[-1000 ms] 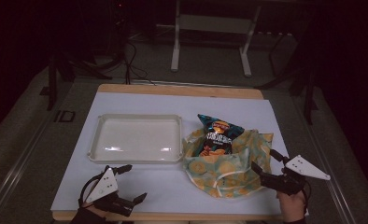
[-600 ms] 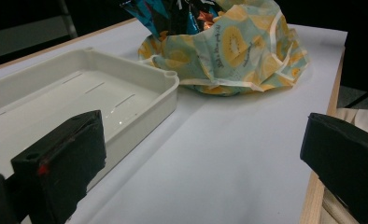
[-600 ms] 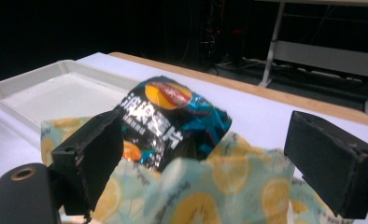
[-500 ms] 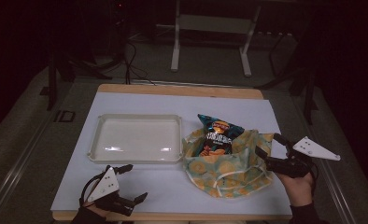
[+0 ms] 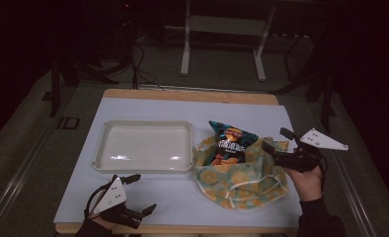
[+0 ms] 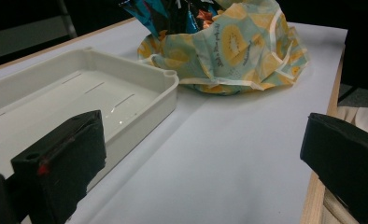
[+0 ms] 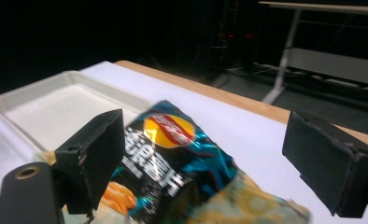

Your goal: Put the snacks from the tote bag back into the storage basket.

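Observation:
A blue-and-black chip bag (image 5: 229, 143) stands in a crumpled lemon-print cloth bag (image 5: 237, 180) right of centre. My right gripper (image 5: 275, 138) hovers open at the cloth bag's right rim, jaws pointing left at the chips. In the right gripper view the chip bag (image 7: 173, 158) lies between and just beyond the wide-apart jaws of the right gripper (image 7: 210, 149), which hold nothing. My left gripper (image 5: 144, 192) rests open near the front left edge, empty. In the left gripper view that gripper (image 6: 201, 154) faces the cloth bag (image 6: 238, 51) across bare table.
A white shallow tray (image 5: 143, 124) sits empty left of the cloth bag, almost touching it; the left gripper view shows its near corner (image 6: 170, 77). A white sheet (image 5: 182, 197) covers the wooden table. Dark floor with stands and cables lies behind.
My right gripper rose from the front right of the table and moved away from me to the cloth bag's right rim. The left gripper stayed put.

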Motion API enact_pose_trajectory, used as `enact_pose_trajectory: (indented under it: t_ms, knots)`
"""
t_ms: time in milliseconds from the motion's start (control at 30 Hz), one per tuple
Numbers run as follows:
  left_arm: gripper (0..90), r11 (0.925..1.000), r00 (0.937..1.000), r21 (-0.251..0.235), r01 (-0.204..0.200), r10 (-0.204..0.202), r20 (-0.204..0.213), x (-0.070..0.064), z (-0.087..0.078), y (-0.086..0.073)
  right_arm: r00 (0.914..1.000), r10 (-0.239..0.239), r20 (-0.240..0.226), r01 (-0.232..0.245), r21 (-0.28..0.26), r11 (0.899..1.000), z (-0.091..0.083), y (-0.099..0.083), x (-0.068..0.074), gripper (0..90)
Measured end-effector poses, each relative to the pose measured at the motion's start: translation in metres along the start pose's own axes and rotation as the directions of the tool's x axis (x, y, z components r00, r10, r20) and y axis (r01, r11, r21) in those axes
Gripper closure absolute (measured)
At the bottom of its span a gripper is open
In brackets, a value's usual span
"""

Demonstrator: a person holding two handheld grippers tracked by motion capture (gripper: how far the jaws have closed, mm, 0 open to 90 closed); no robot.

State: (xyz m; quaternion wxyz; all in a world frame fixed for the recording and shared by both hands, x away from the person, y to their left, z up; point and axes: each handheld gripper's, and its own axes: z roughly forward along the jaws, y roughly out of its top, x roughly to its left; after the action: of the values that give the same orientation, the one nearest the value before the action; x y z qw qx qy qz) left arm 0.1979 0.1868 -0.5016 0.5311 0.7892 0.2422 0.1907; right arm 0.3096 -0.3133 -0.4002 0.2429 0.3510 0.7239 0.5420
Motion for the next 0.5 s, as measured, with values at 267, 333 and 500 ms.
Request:
enact_pose_trajectory:
  t_ms: [267, 333, 500]
  knots:
    - [0.7, 1.0, 1.0, 0.0, -0.002, 0.002, 0.003, 0.0, 0.0, 0.0, 0.9995, -0.006, -0.033, 0.007, 0.055, 0.998, 0.028, 0.002, -0.008, 15.5]
    - [0.7, 1.0, 1.0, 0.001, -0.002, 0.002, 0.004, 0.0, 0.0, 0.0, 0.9992, -0.012, -0.039, 0.015, 0.068, 0.998, 0.033, 0.0, -0.011, 18.7]
    - [0.7, 1.0, 1.0, 0.001, -0.001, 0.001, 0.004, 0.0, 0.001, 0.0, 0.9985, 0.006, -0.054, -0.001, 0.09, 0.996, 0.045, -0.003, -0.022, 21.4]
